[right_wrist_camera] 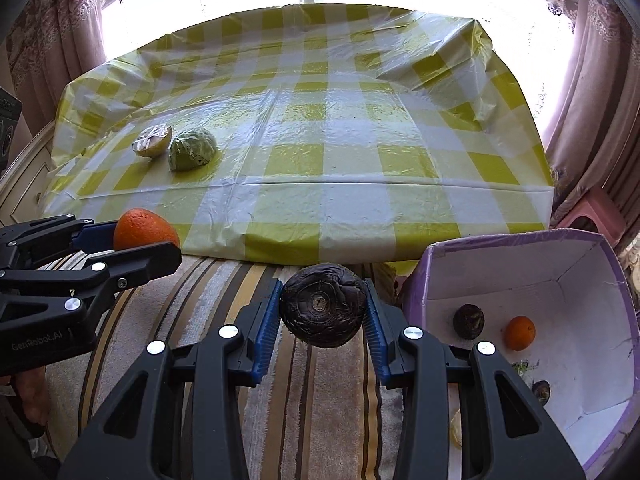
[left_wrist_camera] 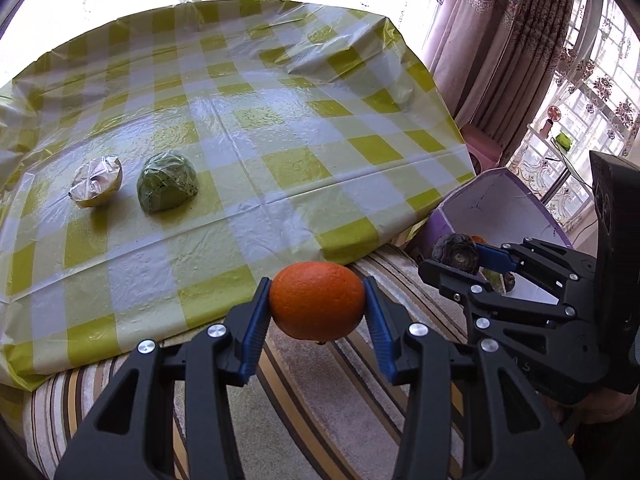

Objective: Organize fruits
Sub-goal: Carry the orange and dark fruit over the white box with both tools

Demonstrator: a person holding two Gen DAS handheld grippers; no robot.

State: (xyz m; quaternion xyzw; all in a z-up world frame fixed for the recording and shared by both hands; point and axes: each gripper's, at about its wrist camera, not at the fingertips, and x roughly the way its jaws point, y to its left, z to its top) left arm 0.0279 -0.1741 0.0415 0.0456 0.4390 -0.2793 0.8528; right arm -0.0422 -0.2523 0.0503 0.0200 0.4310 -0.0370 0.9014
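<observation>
My left gripper (left_wrist_camera: 317,306) is shut on an orange (left_wrist_camera: 317,306) and holds it over the striped cloth in front of the table; the orange also shows in the right wrist view (right_wrist_camera: 145,227). My right gripper (right_wrist_camera: 323,311) is shut on a dark wrinkled round fruit (right_wrist_camera: 323,311), held just left of the purple box (right_wrist_camera: 424,276); that fruit also shows in the left wrist view (left_wrist_camera: 456,252). Inside the box lie a dark fruit (right_wrist_camera: 469,321), a small orange (right_wrist_camera: 519,333) and another dark fruit (right_wrist_camera: 541,392). Two plastic-wrapped fruit halves, one yellow (right_wrist_camera: 153,142) and one green (right_wrist_camera: 193,149), sit on the table's left.
The table carries a yellow-and-white checked plastic cover (right_wrist_camera: 360,152). A striped cloth surface (right_wrist_camera: 312,400) lies below both grippers. Curtains (left_wrist_camera: 480,40) and bright windows stand behind. A pink stool (right_wrist_camera: 600,216) is beside the table's right edge.
</observation>
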